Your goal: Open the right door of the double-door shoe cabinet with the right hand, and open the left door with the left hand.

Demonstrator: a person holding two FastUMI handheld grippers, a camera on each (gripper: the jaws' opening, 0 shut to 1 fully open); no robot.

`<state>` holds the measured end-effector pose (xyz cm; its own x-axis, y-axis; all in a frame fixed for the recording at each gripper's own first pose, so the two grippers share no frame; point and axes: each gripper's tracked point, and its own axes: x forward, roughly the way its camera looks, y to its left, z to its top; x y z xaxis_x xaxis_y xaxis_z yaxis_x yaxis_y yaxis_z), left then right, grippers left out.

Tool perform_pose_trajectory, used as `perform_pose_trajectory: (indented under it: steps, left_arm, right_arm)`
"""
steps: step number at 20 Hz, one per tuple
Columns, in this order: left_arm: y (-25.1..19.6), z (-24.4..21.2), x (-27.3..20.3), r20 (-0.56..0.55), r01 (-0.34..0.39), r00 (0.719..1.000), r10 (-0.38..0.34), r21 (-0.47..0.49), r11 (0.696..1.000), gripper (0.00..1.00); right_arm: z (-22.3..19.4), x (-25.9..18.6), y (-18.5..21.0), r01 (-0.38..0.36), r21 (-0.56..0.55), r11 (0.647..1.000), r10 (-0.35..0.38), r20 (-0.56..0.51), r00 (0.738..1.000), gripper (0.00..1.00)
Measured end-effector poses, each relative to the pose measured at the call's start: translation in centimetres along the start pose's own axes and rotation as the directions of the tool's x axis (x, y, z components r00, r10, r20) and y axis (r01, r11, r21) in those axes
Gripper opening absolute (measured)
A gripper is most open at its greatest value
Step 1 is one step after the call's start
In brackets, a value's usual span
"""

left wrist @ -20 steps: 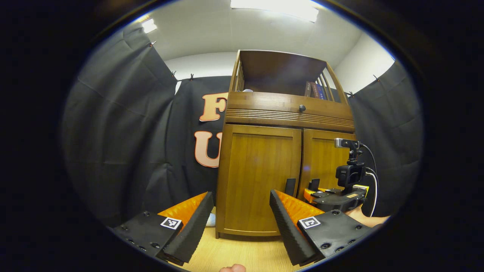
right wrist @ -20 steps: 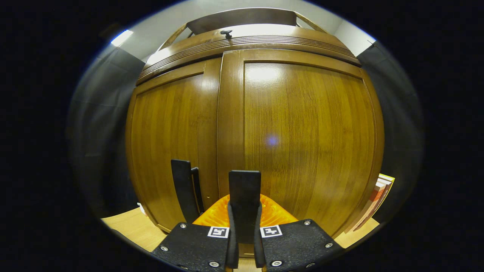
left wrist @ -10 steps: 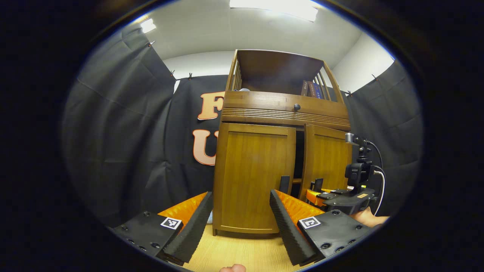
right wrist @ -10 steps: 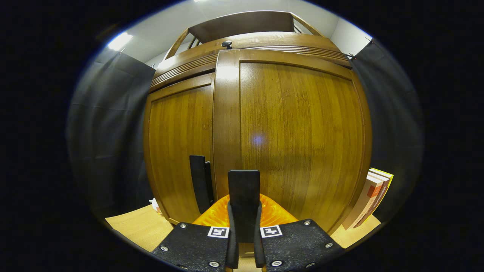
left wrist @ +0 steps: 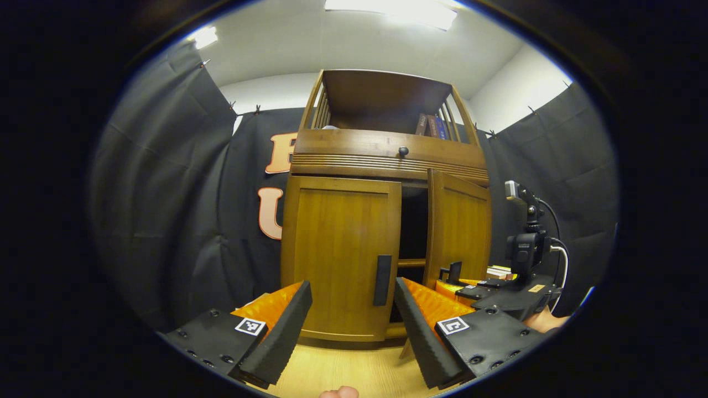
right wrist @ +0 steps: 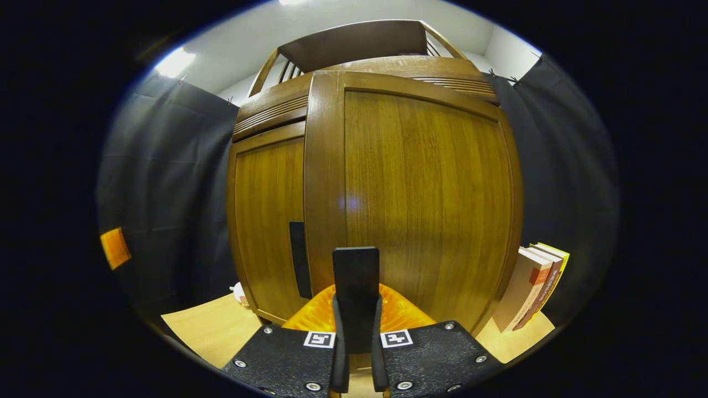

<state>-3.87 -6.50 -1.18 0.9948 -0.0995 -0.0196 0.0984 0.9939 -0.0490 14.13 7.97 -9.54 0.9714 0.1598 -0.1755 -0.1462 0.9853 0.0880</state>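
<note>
Between right gripper (right wrist: 357,331) fingers, right door (right wrist: 420,199) handle (right wrist: 356,276) clamped, left gripper (left wrist: 351,326) spread.

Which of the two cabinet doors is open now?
The right door, swung outward beside a dark gap; the right gripper clamps its handle. The left door sits flush.

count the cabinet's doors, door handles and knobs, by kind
doors: 2, the left door shut, the right door swung out
door handles: 2, one on the left door, one clamped in the right gripper
knobs: 1, the knob above the doors
total: 5
</note>
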Motion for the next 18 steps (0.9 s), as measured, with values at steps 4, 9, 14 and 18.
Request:
perform_pose_trajectory:
  steps: [4,9,14,18]
  left_arm:
    - [-1.1,-0.4,-0.1,-0.008,0.001,1.000,-0.002,-0.006,1.000,0.94]
    - [-2.3,-1.3,0.0,-0.029,0.014,0.999,-0.014,-0.008,1.000,0.94]
    - [-2.8,-2.1,0.4,-0.045,0.024,0.999,-0.025,-0.009,1.000,0.94]
    - [-2.9,-2.4,1.2,-0.050,0.030,0.998,-0.030,0.002,1.000,0.93]
  right_arm:
    - [-0.2,-2.1,-0.6,-0.010,-0.002,1.000,0.010,-0.012,1.000,0.16]
    - [-0.2,-4.5,-2.0,0.023,-0.008,1.000,-0.023,-0.016,1.000,0.15]
    - [-0.1,-6.7,-4.3,0.086,-0.008,0.996,-0.086,-0.019,0.996,0.10]
    - [-0.4,-8.0,-6.2,0.149,-0.022,0.989,-0.150,-0.025,0.988,0.15]
